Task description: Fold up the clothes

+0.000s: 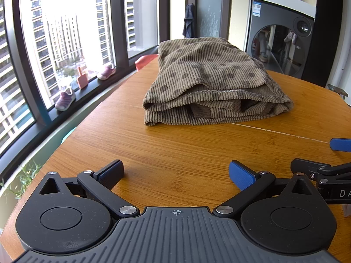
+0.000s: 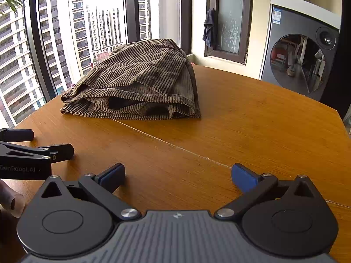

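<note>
Two grippers sit low over the table (image 1: 179,144), side by side; the left gripper (image 1: 175,173) is spread wide and holds nothing; the right gripper (image 2: 178,174) likewise gapes empty; beyond both, well apart, the folded garment (image 1: 210,83) lies on the table near the window (image 1: 65,32); a washer (image 2: 300,63) stands behind.

Left hand-held gripper (image 1: 176,172): jaws spread wide, nothing between the blue pads, held low and level. Right hand-held gripper (image 2: 178,174): same pose, jaws wide apart, empty, just beside the left one. A fingertip (image 2: 13,201) shows at its left edge.
</note>
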`<state>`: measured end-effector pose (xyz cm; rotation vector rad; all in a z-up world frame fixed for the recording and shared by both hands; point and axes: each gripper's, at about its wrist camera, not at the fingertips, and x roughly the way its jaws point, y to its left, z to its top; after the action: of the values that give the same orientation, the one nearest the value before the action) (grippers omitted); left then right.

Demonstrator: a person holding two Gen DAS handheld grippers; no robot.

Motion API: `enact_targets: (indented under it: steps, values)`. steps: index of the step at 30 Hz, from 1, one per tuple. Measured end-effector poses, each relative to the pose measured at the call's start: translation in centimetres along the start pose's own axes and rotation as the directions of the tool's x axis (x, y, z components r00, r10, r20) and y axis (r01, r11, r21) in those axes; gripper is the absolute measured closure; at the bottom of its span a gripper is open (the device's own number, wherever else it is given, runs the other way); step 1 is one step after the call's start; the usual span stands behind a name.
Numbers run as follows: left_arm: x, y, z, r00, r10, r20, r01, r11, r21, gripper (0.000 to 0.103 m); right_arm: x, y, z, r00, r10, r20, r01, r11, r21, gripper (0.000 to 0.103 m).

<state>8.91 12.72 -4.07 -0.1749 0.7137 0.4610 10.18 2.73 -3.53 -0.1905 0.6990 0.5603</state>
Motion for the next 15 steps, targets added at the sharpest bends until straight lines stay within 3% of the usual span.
enact_targets:
  steps: [15]
  values:
    - [0.09,-0.01,0.00,1.000,-0.005,0.002,0.005,1.000,-0.004,0.000,-0.03,0.02,-0.01,1.000,0.000,0.001,0.000,1.000,-0.001,0.000]
